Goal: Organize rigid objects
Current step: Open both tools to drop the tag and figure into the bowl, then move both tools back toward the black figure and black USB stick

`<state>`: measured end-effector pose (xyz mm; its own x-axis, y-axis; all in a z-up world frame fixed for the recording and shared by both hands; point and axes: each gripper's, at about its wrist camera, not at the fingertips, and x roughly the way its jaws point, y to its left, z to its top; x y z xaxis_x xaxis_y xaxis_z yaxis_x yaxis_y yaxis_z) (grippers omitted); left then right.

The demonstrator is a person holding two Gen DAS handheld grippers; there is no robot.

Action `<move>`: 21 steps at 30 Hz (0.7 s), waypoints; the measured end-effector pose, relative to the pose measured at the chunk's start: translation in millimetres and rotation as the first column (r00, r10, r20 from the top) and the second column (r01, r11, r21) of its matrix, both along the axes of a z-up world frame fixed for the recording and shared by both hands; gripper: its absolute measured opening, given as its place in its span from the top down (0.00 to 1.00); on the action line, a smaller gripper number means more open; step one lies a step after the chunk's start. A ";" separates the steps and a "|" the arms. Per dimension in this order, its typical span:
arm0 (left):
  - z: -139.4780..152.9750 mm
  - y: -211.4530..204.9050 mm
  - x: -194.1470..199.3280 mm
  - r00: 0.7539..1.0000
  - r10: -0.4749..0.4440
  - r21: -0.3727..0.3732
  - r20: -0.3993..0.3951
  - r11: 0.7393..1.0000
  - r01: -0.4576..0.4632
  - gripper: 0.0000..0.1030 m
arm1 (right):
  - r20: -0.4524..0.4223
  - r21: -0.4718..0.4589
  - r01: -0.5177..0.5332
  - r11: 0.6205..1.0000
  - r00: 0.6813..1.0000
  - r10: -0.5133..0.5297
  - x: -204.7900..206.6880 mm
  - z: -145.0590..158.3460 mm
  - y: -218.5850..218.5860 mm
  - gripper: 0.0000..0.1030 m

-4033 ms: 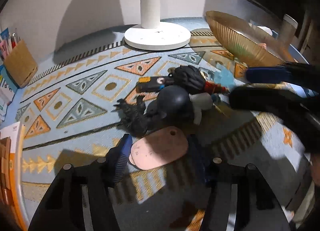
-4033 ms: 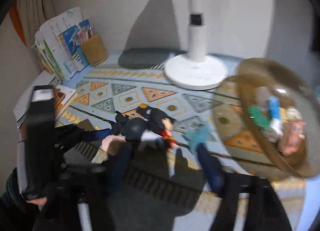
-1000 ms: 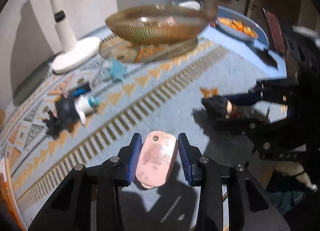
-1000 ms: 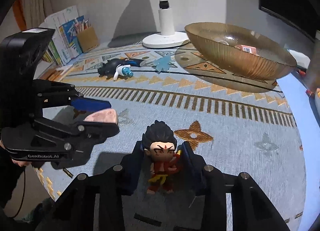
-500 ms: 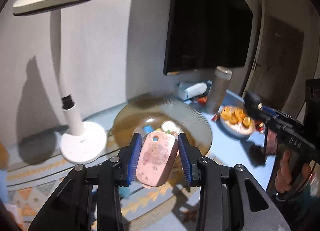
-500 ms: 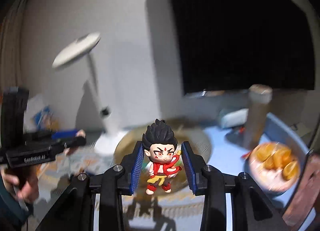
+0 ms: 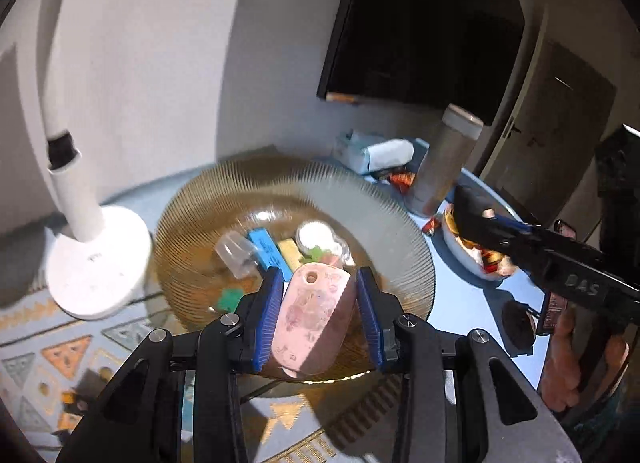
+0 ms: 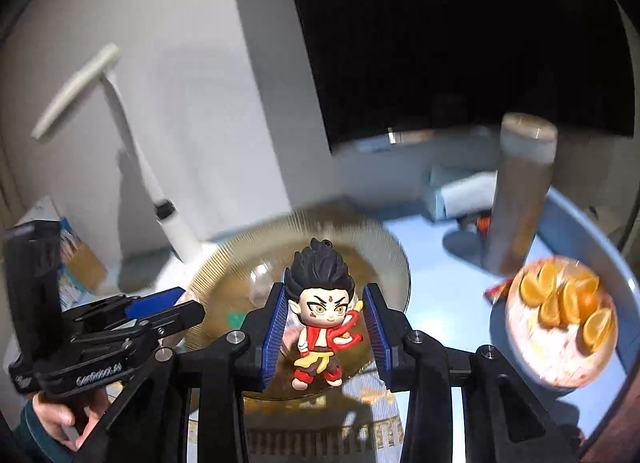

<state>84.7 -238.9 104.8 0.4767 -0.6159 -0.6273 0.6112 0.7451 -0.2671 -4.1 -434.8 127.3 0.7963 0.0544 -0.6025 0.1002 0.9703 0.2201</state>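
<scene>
A: We carry two items over the amber glass bowl (image 7: 192, 223): the left tongs (image 7: 316, 315) clamp a pink oval tag (image 7: 312, 319), the right tongs (image 8: 326, 327) clamp a toy figurine (image 8: 322, 315).

B: Transport step, we judge. Next, we lower each inside the rim, then part the jaws.

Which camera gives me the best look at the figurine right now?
The right wrist view: the figurine sits centred and sharp between the right gripper pads, facing the camera. In the left wrist view the figurine cannot be made out.
</scene>
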 end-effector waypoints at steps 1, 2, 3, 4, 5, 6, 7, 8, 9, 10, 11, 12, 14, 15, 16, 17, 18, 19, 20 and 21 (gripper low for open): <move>-4.0 -3.0 1.2 1.000 -0.006 0.004 -0.007 1.000 0.006 0.66 | -0.026 0.025 -0.004 1.000 1.000 0.005 7.2 -7.0 -1.8 0.64; -7.0 -6.5 2.0 1.000 -0.009 0.011 -0.009 1.000 0.009 0.66 | -0.039 0.037 -0.002 0.999 0.999 0.004 11.2 -11.2 -3.5 0.63; -9.1 -9.3 2.4 1.000 -0.012 0.017 -0.009 1.000 0.012 0.66 | -0.053 0.041 0.002 0.999 0.999 0.000 14.9 -15.2 -4.0 0.63; -11.5 -12.2 2.9 1.000 -0.015 0.024 -0.010 1.000 0.015 0.66 | -0.066 0.045 0.008 0.999 0.998 -0.005 19.5 -18.5 -5.8 0.63; -11.5 -12.8 4.0 1.000 -0.011 0.031 -0.011 0.999 0.011 0.64 | -0.080 0.047 0.022 0.999 0.997 -0.019 23.0 -21.0 -7.6 0.60; -11.5 -12.7 4.5 1.000 0.001 0.037 -0.009 0.999 -0.001 0.48 | -0.076 0.047 0.038 0.998 0.997 -0.034 22.7 -20.8 -10.3 0.51; -9.8 -10.6 4.5 1.000 0.021 0.035 0.000 0.999 -0.021 0.26 | -0.065 0.043 0.056 0.997 0.996 -0.054 21.7 -19.8 -12.0 0.43; -6.5 -6.0 3.5 0.999 0.039 0.017 0.017 0.999 -0.039 0.19 | -0.036 0.039 0.085 0.996 0.996 -0.084 16.3 -15.7 -14.0 0.30; -1.0 1.5 0.2 0.998 0.050 -0.018 0.045 0.999 -0.049 0.16 | -0.014 0.041 0.091 0.995 0.996 -0.090 13.8 -11.9 -14.5 0.29; 3.4 7.0 -1.8 0.997 0.050 -0.035 0.060 0.998 -0.048 0.16 | 0.018 0.040 0.080 0.996 0.997 -0.081 7.4 -5.4 -13.3 0.29; 9.3 13.2 -4.0 0.996 0.047 -0.044 0.070 0.998 -0.044 0.16 | 0.036 0.031 0.072 0.997 0.997 -0.073 3.0 0.7 -10.7 0.29; 15.0 19.5 -5.5 0.996 0.049 -0.048 0.076 0.998 -0.045 0.16 | 0.046 0.021 0.074 0.997 0.996 -0.075 0.0 5.9 -7.7 0.29; 27.5 35.7 -9.8 0.994 0.064 -0.065 0.089 0.996 -0.059 0.16 | 0.066 0.000 0.071 0.997 0.995 -0.071 -7.7 15.8 0.3 0.29; 34.9 45.3 -13.5 0.992 0.076 -0.073 0.099 0.995 -0.069 0.16 | 0.075 0.001 0.058 0.998 0.996 -0.058 -11.2 20.4 4.8 0.29; 41.0 53.8 -16.3 0.990 0.088 -0.079 0.108 0.994 -0.080 0.16 | 0.086 0.007 0.036 0.999 0.996 -0.036 -15.7 25.4 11.6 0.29; 49.8 66.3 -20.9 0.986 0.108 -0.087 0.123 0.991 -0.098 0.16 | 0.089 0.009 0.024 1.000 0.996 -0.024 -17.6 28.0 16.5 0.28; 57.1 76.9 -25.3 0.982 0.128 -0.095 0.136 0.989 -0.116 0.16 | 0.090 0.010 0.011 1.000 0.996 -0.012 -20.7 31.8 23.0 0.28; 65.8 88.9 -31.0 0.977 0.147 -0.102 0.152 0.986 -0.132 0.16 | 0.096 0.009 -0.009 1.000 0.995 0.008 -25.4 37.1 32.4 0.28; 75.6 104.6 -39.7 0.970 0.168 -0.111 0.174 0.982 -0.151 0.16 | 0.104 0.005 -0.027 1.000 0.994 0.026 -29.7 42.1 40.5 0.28; 83.5 116.4 -46.6 0.963 0.188 -0.117 0.193 0.979 -0.168 0.16 | 0.111 -0.001 -0.038 0.999 0.993 0.038 -32.9 45.8 47.0 0.27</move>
<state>38.1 -122.5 188.3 0.6946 -0.5634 -0.4474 0.5197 0.8230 -0.2295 -37.0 -387.8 173.1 0.8555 0.0869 -0.5105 0.0378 0.9727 0.2291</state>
